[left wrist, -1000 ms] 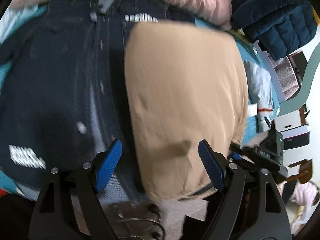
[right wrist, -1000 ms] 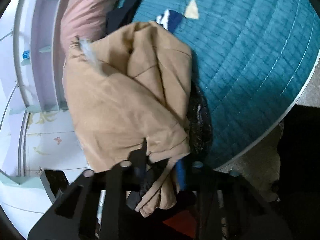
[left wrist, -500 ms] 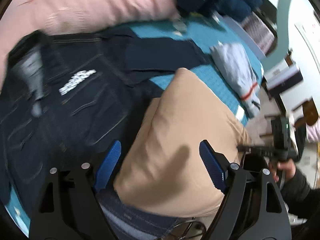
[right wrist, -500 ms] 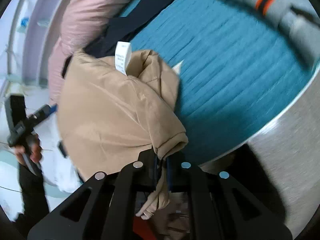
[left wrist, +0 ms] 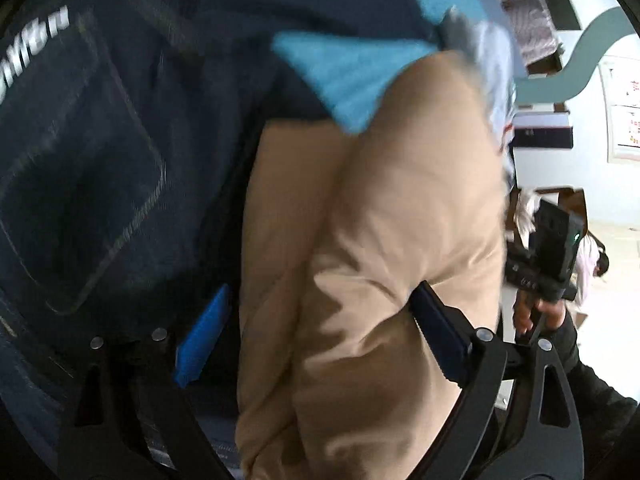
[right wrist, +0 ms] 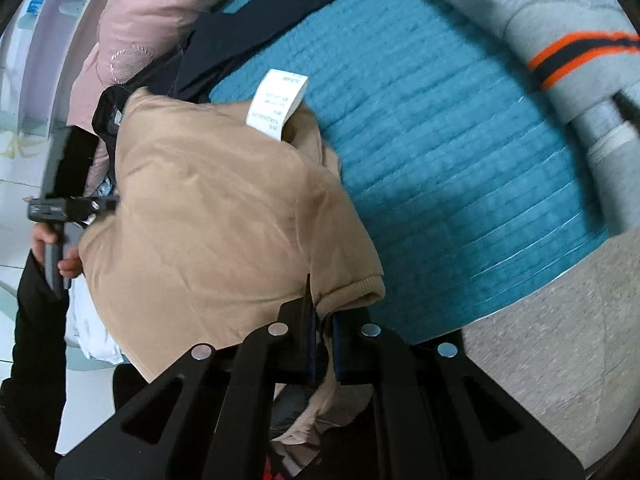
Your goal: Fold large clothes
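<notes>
Dark denim (left wrist: 100,152) and a pink pillow (right wrist: 160,12) crowding the teal quilt (right wrist: 440,160). Right gripper (right wrist: 324,344) clamped on the tan garment's (right wrist: 208,216) cuff; left gripper (left wrist: 320,344) opening wide, tan cloth between, ungripped.

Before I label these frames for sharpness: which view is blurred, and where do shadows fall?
Left wrist view: motion-smeared, the dark denim jacket lettering streaked; jaws cast a jagged shadow on the tan garment. Right wrist view: sharper, care label print almost legible; fisheye bends the teal quilt edge.

tan jacket (right wrist: 208,216), white care label (right wrist: 276,104); teal quilted bed cover (right wrist: 440,152); dark navy denim (left wrist: 100,160) w/ white lettering; grey sleeve (right wrist: 560,40), orange-navy stripe, 2 o'clock.
</notes>
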`<state>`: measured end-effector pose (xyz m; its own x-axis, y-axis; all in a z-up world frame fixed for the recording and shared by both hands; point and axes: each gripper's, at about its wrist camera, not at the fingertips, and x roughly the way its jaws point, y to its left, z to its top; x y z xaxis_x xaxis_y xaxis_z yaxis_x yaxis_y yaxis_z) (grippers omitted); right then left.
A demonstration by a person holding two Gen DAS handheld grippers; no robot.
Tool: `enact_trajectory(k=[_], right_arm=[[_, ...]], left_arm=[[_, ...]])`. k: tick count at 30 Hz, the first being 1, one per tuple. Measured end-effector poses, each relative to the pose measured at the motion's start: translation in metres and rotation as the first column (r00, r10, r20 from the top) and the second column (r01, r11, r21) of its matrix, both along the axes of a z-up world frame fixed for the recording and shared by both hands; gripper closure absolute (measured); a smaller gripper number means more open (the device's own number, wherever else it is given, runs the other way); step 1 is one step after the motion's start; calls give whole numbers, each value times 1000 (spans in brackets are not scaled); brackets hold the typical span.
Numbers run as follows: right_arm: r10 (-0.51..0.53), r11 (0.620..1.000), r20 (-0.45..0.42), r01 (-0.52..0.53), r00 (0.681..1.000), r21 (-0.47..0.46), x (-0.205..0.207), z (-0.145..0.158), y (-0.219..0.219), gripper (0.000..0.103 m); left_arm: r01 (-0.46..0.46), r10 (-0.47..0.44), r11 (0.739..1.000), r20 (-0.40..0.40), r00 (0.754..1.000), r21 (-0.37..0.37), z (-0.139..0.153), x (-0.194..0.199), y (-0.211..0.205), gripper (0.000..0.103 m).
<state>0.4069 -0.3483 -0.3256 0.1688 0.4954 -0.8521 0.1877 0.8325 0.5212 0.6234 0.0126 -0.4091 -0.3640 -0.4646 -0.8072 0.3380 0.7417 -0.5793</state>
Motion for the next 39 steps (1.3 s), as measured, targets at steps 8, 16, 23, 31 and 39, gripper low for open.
enact_trajectory(k=[8,16,23,31,39], right_arm=[[1,1000,-38,0,999,28,-14,0,7,97],[-19,999,-46,20,999,25,-17,-1,5,94],[-30,999,-37,31,999,42,-18,-1,6,94],[-51,996,-13,51,999,72,-14,5,12,92],[-26,990,63,17,998,141,3,20,49,66]], left_arm=[[24,-29,999,-112,993,-49,-26,-9,3,9],[54,-56,993,-15,998,-109,-4,-8,-15,50],[86,-81,991,51,995,-105,14,-18,-16,40],[-13,28,996,171,985,-92,24,-36,5,76],[-260,271,959,94,958,-117,15,-79,118,77]])
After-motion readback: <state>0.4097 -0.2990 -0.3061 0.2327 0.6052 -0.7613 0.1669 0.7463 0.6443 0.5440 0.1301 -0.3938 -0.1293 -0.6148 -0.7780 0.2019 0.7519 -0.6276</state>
